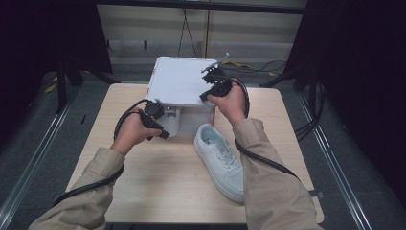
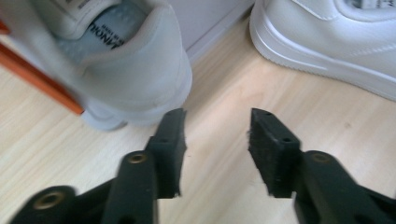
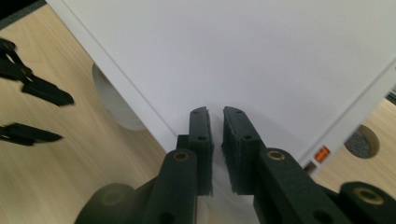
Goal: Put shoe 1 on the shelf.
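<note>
- I'm gripping the box lid point(image 1: 179, 81) with the right tongs point(image 3: 216, 112) — lifting it steadily.
- I'm holding the left tongs point(image 2: 217, 122) unclenched, lining up squarely behind the boxed shoe's heel point(image 2: 140, 70).

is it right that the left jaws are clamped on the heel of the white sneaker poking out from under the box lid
No. In the left gripper view the left gripper stands open just short of the sneaker's heel, gripping nothing. The sneaker does poke out from under the white box lid.
</note>
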### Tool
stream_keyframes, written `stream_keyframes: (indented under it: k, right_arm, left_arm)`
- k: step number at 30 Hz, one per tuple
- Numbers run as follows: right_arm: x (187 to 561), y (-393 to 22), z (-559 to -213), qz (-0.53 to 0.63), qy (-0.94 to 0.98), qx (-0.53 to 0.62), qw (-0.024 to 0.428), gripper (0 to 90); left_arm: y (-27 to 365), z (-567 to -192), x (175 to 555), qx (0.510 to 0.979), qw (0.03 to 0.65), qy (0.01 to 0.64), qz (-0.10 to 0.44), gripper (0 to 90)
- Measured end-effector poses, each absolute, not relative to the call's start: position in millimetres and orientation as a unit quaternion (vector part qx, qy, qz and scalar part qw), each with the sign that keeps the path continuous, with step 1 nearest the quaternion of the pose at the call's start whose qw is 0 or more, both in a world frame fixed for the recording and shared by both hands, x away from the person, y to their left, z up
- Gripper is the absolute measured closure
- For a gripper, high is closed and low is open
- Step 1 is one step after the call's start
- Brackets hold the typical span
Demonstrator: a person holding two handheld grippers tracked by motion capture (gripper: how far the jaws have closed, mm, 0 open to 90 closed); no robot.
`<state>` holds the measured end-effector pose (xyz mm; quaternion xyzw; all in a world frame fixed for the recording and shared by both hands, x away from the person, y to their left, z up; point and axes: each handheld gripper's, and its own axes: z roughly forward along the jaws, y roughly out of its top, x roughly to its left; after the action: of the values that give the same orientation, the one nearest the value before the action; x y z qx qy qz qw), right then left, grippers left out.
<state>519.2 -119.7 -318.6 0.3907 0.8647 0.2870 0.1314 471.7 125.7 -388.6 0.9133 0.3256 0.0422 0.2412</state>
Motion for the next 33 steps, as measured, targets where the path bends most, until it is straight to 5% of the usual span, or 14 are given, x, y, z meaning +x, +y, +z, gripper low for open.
stream_keyframes:
  k: [10, 33]
  right_arm:
    - [495, -153, -312, 0.303, 0.855, 0.403, 0.121, 71.5]
    - [430, -191, -361, 0.262, 0.876, 0.394, 0.09, 35.5]
  left_arm:
    - [136, -348, 469, 0.908, 0.248, 0.335, 0.046, 38.7]
    - [117, -290, 491, 0.905, 0.259, 0.332, 0.056, 39.8]
